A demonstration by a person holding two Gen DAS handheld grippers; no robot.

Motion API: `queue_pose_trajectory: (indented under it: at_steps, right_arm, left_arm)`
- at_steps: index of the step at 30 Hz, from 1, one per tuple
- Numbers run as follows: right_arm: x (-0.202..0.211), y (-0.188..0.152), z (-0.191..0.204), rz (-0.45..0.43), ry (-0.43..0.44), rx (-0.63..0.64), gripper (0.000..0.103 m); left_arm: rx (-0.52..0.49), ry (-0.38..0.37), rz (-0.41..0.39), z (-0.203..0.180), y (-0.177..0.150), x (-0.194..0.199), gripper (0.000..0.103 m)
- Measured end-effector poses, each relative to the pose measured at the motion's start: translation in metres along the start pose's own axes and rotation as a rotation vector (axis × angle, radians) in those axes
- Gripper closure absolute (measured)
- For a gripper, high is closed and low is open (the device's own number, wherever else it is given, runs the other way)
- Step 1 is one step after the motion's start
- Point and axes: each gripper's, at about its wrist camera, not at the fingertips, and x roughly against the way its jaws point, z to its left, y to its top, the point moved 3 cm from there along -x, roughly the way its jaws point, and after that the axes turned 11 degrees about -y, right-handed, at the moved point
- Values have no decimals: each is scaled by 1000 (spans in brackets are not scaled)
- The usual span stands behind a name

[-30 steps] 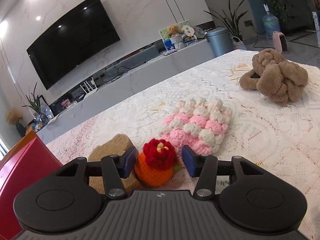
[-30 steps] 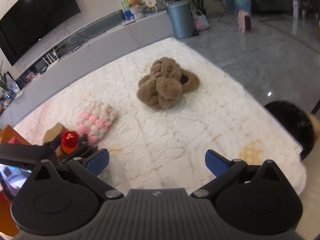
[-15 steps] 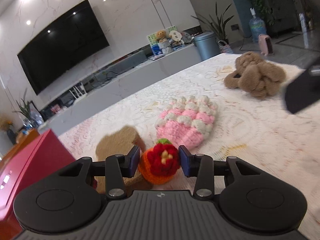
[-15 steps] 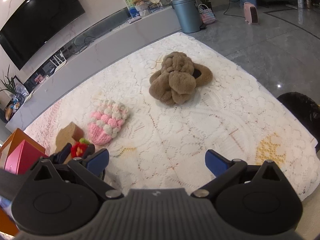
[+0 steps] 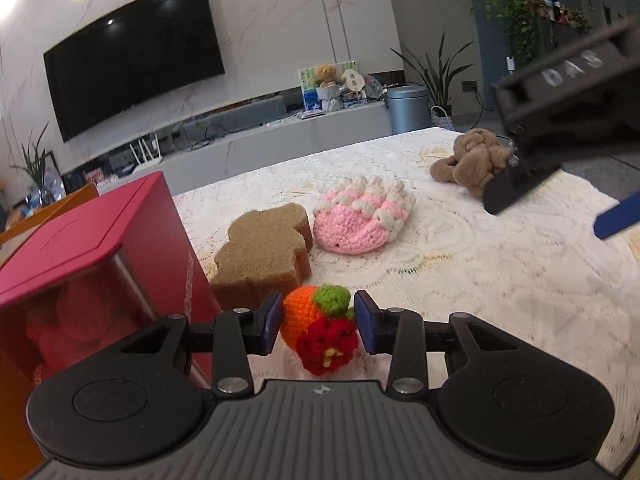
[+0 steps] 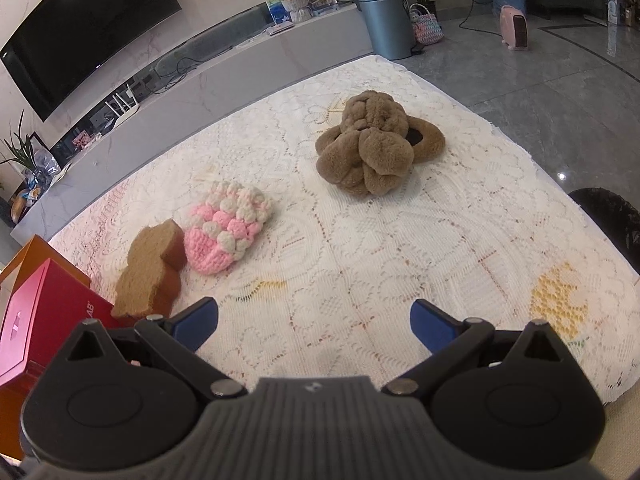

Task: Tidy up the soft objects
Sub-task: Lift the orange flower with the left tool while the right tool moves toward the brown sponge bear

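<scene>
My left gripper (image 5: 316,328) grips the crochet orange (image 5: 319,328) above the white lace cloth (image 6: 360,264), just beside the red box (image 5: 80,248). The box's side lettering is unreadable. My right gripper (image 6: 314,322), marked "DAS", gapes empty; a TV (image 5: 132,56) hangs behind

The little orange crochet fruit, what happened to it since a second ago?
The left gripper closed on the orange crochet fruit, lifted it off the lace tablecloth and swung it toward the red box. The right gripper stayed open and empty; the pink crochet pouch, brown sponge and brown plush didn't move.
</scene>
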Motion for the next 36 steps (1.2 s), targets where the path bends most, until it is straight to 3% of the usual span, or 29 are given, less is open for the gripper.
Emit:
queue_pose_trajectory:
  at_steps: [5, 8, 16, 21, 25, 30, 36]
  right_arm:
    - [-4, -3, 7, 9, 10, 23, 3]
    - [-8, -5, 10, 26, 0, 24, 3]
    - [-6, -5, 10, 18, 11, 33, 3]
    - [-7, -4, 7, 17, 30, 20, 3]
    - [-8, -6, 11, 8, 49, 19, 3]
    - [-20, -15, 41, -23, 85, 92, 3]
    - [-21, -37, 89, -197, 95, 319, 3]
  left_arm:
    - [-15, 22, -23, -6, -9, 4, 54]
    - [-76, 97, -5, -12, -12, -8, 50]
    - [-80, 188, 11, -17, -11, -21, 54]
    - [-42, 126, 10, -13, -15, -5, 55]
    - [60, 68, -8, 1, -22, 19, 55]
    - [126, 62, -67, 10, -34, 38, 55]
    - [161, 52, -87, 12, -41, 39, 55]
